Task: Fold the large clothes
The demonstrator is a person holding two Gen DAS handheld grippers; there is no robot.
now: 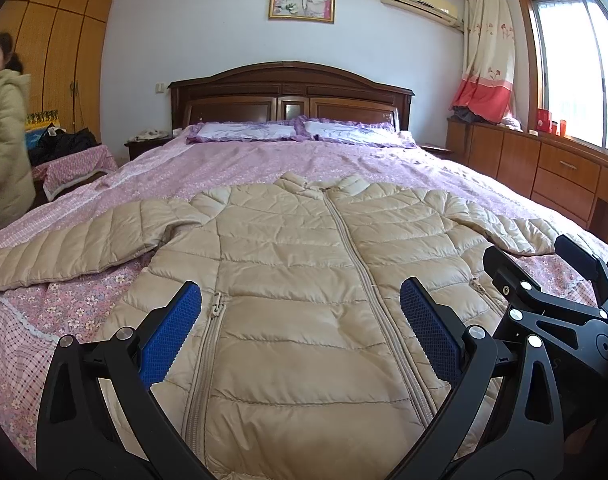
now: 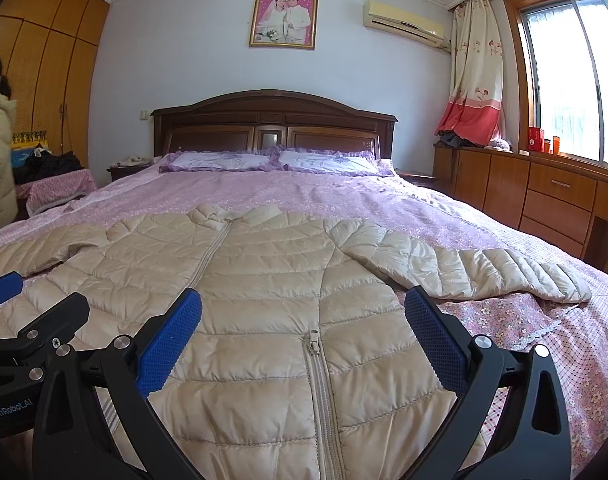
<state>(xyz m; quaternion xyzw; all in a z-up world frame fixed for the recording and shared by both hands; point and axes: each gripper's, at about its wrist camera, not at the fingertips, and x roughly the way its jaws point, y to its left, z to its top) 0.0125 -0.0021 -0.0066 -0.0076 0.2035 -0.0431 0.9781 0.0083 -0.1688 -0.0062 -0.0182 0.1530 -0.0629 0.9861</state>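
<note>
Lying flat and face up on the near half of the bed (image 1: pixel 263 156), the beige quilted jacket (image 1: pixel 304 248) was zipped along its front, its collar pointing toward the headboard (image 1: pixel 291 92) and both sleeves spread out to the sides over the pink floral bedspread. One sleeve (image 1: pixel 63 248) stretched toward the wardrobe side; the other sleeve (image 2: pixel 464 268) reached toward the window side, its cuff resting on the bedspread. A zippered pocket showed on each side of the front. The left hand-held gripper (image 1: pixel 301 320) hovered over the lower part of the jacket with its blue-padded fingers spread wide and nothing between them. The right hand-held gripper (image 2: pixel 304 328) hung just beside it, over the pocket zip on the window side, likewise wide apart and empty. Whether either touched the fabric could not be told. Two purple-frilled pillows (image 2: pixel 271 160) lay at the head of the bed. Above the headboard hung a framed photograph (image 2: pixel 283 20), with an air conditioner (image 2: pixel 404 24) to one side. A curtain (image 2: pixel 476 80), window and wooden cabinets (image 2: pixel 544 192) lined one wall; a wooden wardrobe (image 1: pixel 59 40) stood opposite, where a person in a pale padded coat (image 1: pixel 3 152) stood beside the bed.
</note>
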